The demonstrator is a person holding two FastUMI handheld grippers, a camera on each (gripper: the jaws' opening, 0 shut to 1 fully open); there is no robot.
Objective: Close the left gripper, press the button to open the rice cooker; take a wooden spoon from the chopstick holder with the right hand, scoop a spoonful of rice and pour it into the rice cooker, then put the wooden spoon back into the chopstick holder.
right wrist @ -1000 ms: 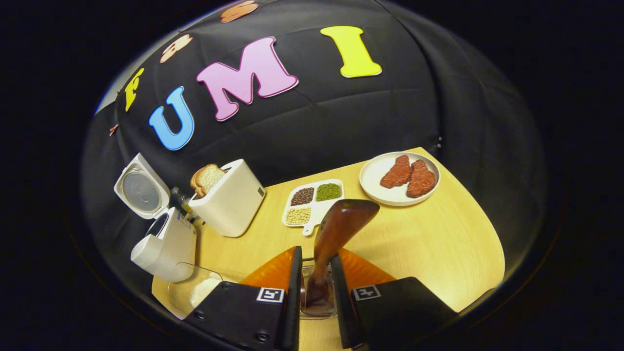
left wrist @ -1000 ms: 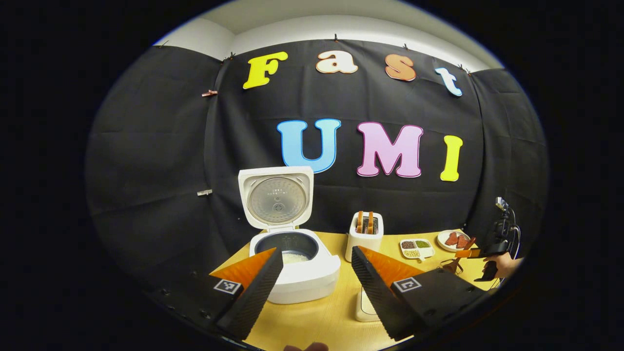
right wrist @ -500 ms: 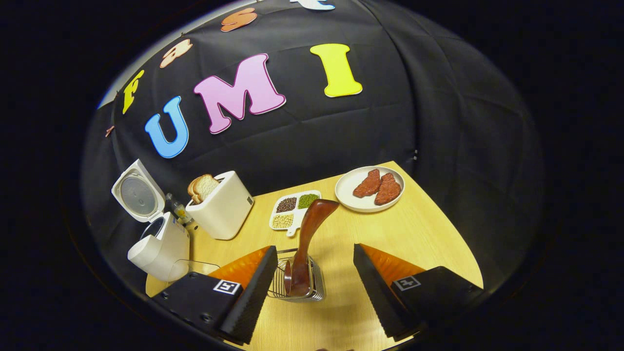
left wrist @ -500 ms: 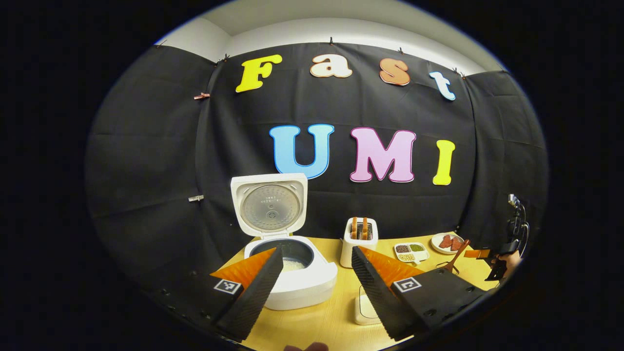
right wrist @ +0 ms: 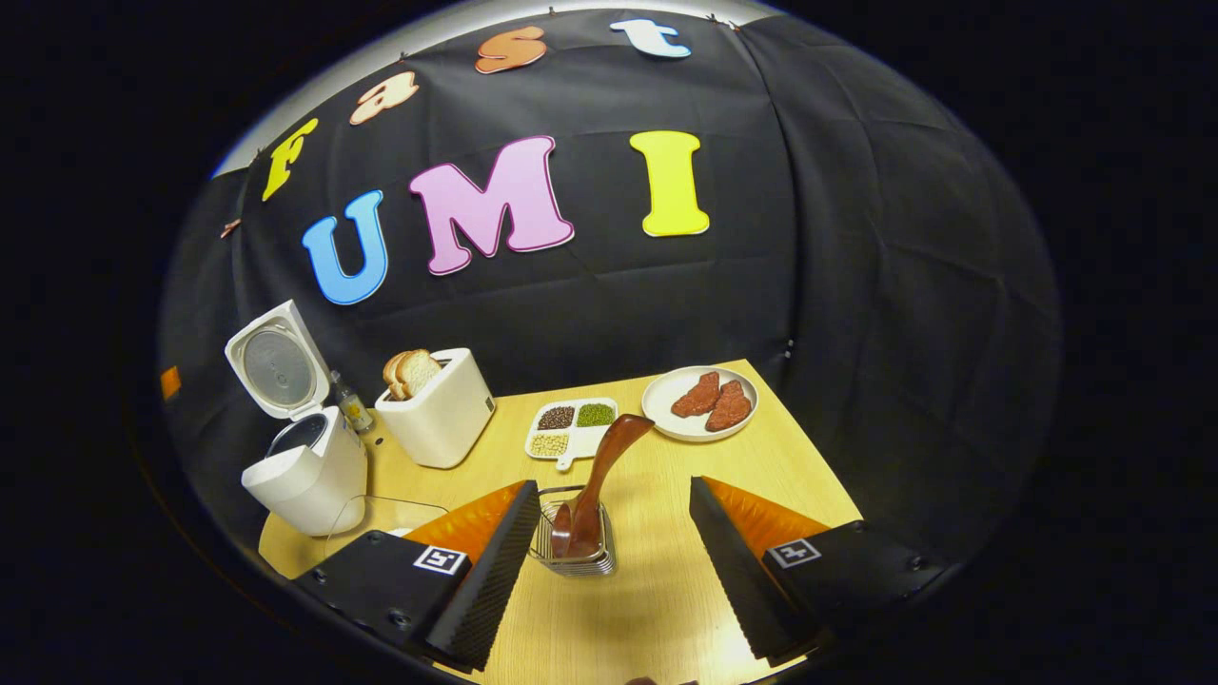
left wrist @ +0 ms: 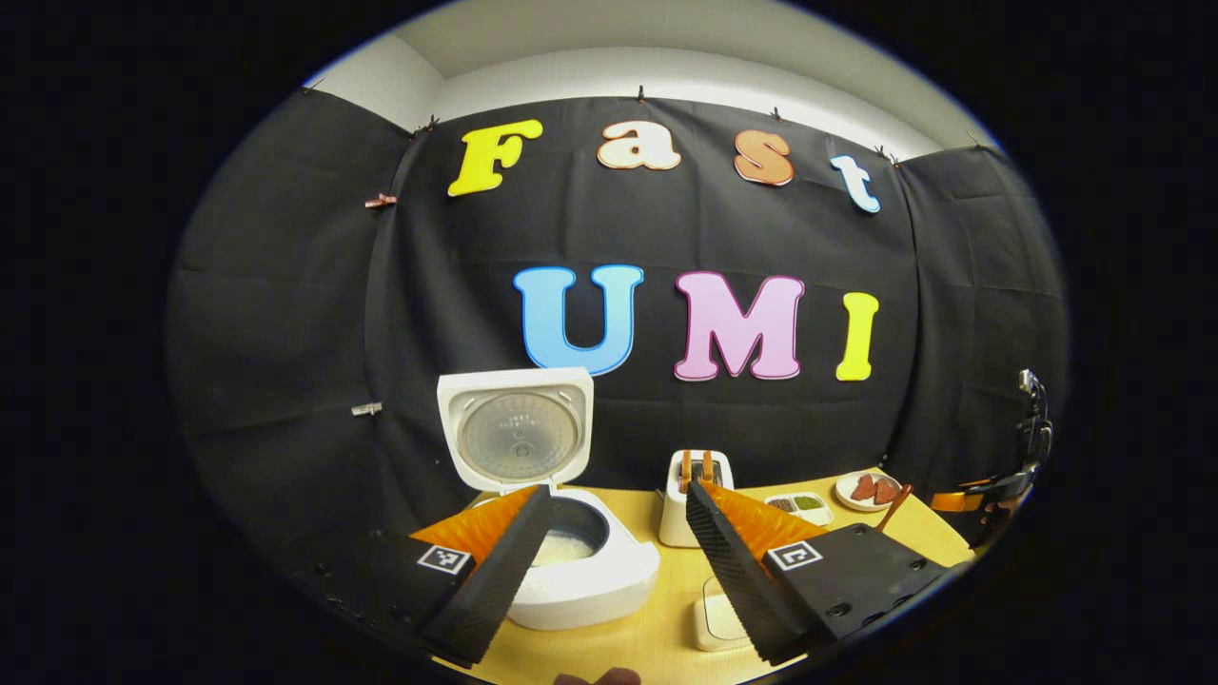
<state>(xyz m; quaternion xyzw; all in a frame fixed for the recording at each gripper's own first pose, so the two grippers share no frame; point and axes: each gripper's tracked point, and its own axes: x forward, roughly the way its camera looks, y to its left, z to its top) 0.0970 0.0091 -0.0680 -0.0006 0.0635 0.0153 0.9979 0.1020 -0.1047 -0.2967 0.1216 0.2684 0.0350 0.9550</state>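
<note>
Right gripper view: the right gripper (right wrist: 609,561) is seen with jaws apart, the wooden spoon (right wrist: 598,480) left leaning in the chopstick holder (right wrist: 574,554). The left gripper (left wrist: 614,561) is spread too. A knock could tip the spoon out.

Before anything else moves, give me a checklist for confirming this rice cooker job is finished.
1. Wooden spoon standing in the chopstick holder: ok.
2. Right gripper open, apart from the spoon: ok.
3. Left gripper open, holding nothing: ok.
4. Rice cooker lid up: ok.
5. Rice in the pot: ok, white grains visible.
6. Rice spilled on the table: cannot tell.
</note>
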